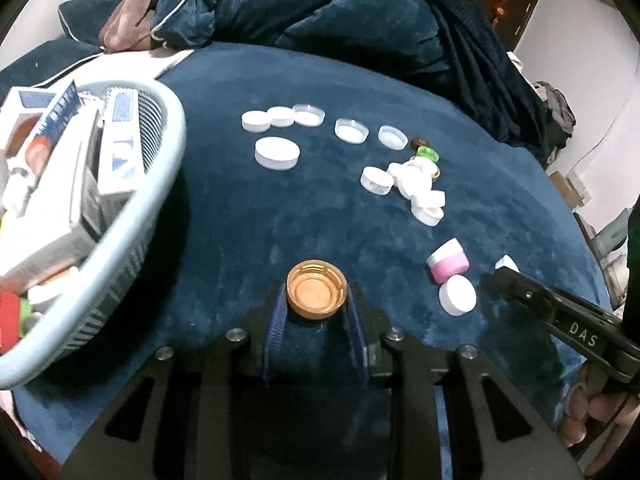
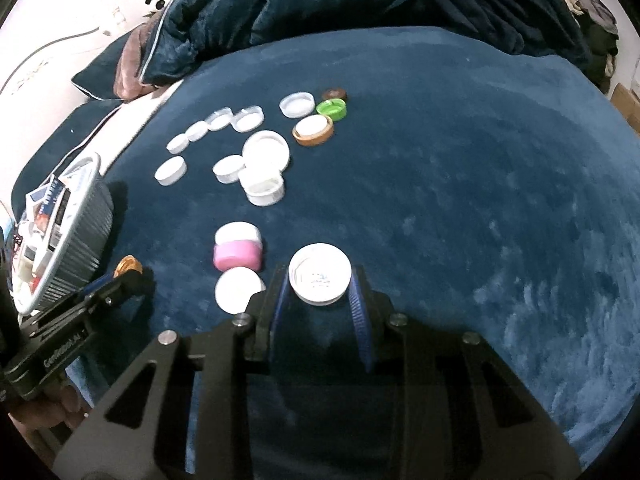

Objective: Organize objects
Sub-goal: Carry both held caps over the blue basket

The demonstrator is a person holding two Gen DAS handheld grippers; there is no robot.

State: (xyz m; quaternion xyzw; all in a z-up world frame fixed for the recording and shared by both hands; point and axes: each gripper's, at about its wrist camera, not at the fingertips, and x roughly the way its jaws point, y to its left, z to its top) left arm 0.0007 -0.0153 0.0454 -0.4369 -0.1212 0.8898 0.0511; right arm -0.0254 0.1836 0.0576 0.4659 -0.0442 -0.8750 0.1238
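Dark blue plush bed cover point(image 1: 248, 216) spreading across both views, rumpled blue bedding point(image 1: 320, 4) heaped along the top of the frame. Pale slatted basket point(image 1: 168, 184) of cartons sitting at the left edge of the left wrist view.

Left tongs point(image 1: 317, 300) clenching a gold cap point(image 1: 316, 294) at lower centre, blue pads pressing its two sides; cap lying flat, round, hollow side facing up, ribbed rim showing, no long axis to speak of.

Right tongs point(image 2: 320, 286) grasping a white cap point(image 2: 320, 273) at lower centre of the right wrist view, likewise flat, open face up, faint marks inside.

Lying just left of the white cap: a pink jar with white lid point(image 2: 238, 249), tipped on its side, and a plain white lid point(image 2: 238, 290) below it.

Resting further up the frame: a loose arc of small white caps point(image 2: 216, 124), a large white lid point(image 2: 266, 154), a green cap point(image 2: 332, 109), a brown cap point(image 2: 334, 94) and a gold-rimmed one point(image 2: 313, 129), all flat on the cover.
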